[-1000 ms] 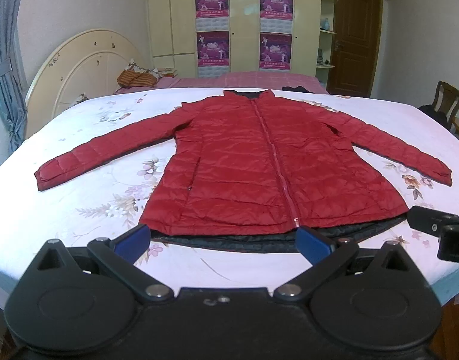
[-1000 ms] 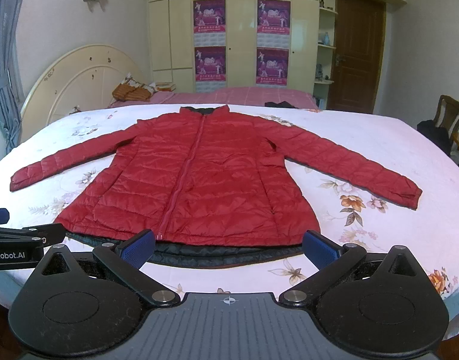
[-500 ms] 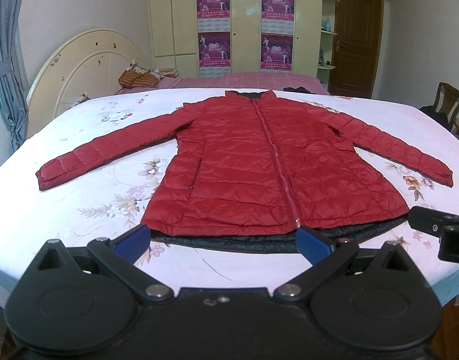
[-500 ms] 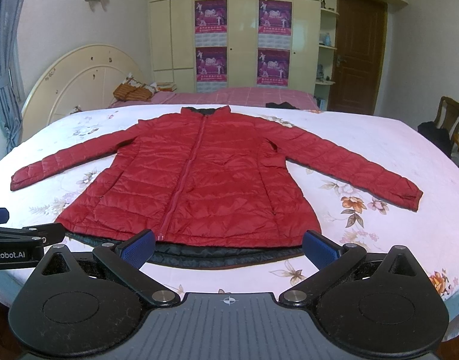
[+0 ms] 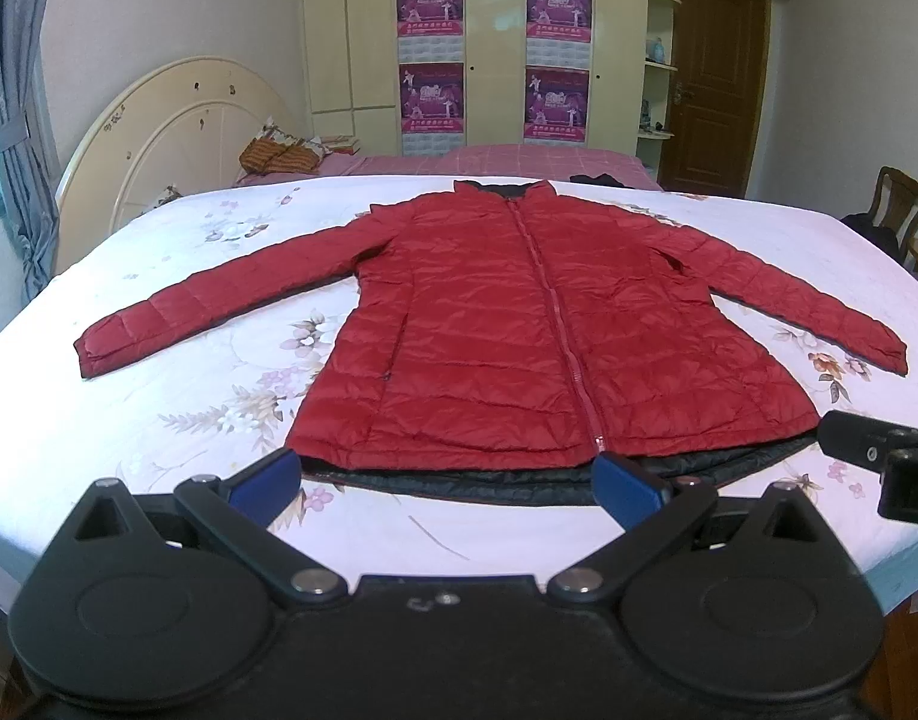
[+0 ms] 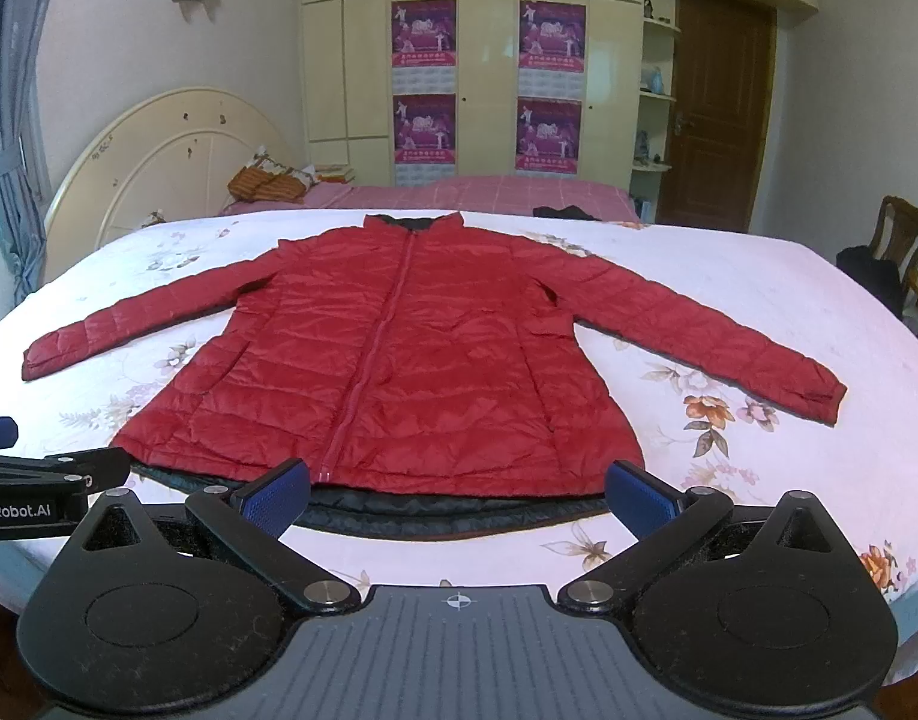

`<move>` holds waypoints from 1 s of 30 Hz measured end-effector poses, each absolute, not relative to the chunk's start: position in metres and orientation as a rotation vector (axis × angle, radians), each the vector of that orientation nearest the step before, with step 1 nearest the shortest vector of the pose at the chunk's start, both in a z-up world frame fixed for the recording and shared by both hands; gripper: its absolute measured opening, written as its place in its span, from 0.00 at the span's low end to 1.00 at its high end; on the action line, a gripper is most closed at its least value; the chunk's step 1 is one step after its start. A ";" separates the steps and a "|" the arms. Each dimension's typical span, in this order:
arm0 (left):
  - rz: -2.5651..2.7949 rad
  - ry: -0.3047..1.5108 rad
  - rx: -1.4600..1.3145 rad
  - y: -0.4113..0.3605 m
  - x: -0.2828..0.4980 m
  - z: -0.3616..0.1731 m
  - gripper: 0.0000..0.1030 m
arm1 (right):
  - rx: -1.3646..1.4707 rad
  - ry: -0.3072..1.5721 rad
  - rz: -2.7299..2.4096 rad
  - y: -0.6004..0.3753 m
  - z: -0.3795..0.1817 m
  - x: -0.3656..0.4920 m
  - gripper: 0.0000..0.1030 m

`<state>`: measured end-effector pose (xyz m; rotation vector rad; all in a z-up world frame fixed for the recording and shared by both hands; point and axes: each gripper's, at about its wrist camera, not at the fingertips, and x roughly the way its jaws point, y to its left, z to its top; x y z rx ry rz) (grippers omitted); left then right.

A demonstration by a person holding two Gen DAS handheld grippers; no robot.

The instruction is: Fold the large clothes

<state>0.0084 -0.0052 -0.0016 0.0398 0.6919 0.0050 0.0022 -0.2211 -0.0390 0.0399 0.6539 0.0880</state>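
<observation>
A red quilted down jacket (image 5: pixel 519 330) (image 6: pixel 393 366) lies flat and zipped on the bed, sleeves spread to both sides, collar at the far end, black lining showing along the near hem. My left gripper (image 5: pixel 447 480) hovers open just short of the hem, its blue pads wide apart and holding nothing. My right gripper (image 6: pixel 459 492) is open the same way in front of the hem. Each gripper shows at the edge of the other's view: the right one (image 5: pixel 879 456) and the left one (image 6: pixel 39 480).
The bed has a white floral sheet (image 5: pixel 189 372) and a cream round headboard (image 5: pixel 177 138) at the left. A second pink bed (image 6: pixel 489 195) with cushions stands behind, then wardrobes with posters. A wooden chair (image 6: pixel 897 246) and a door (image 6: pixel 717 114) are at the right.
Both views have shifted only slightly; the jacket sits a touch further right in each frame. Both grippers stay open and the jacket has not moved.
</observation>
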 end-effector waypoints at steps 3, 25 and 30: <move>0.007 0.692 0.039 -0.004 0.008 -0.002 1.00 | 0.038 0.652 0.089 -0.221 -0.039 0.003 1.00; -0.009 0.718 0.025 0.006 0.020 -0.004 1.00 | 0.010 0.652 0.065 -0.220 -0.040 0.016 1.00; -0.031 0.723 0.038 0.005 0.041 -0.006 1.00 | 0.013 0.646 0.073 -0.227 -0.039 0.035 1.00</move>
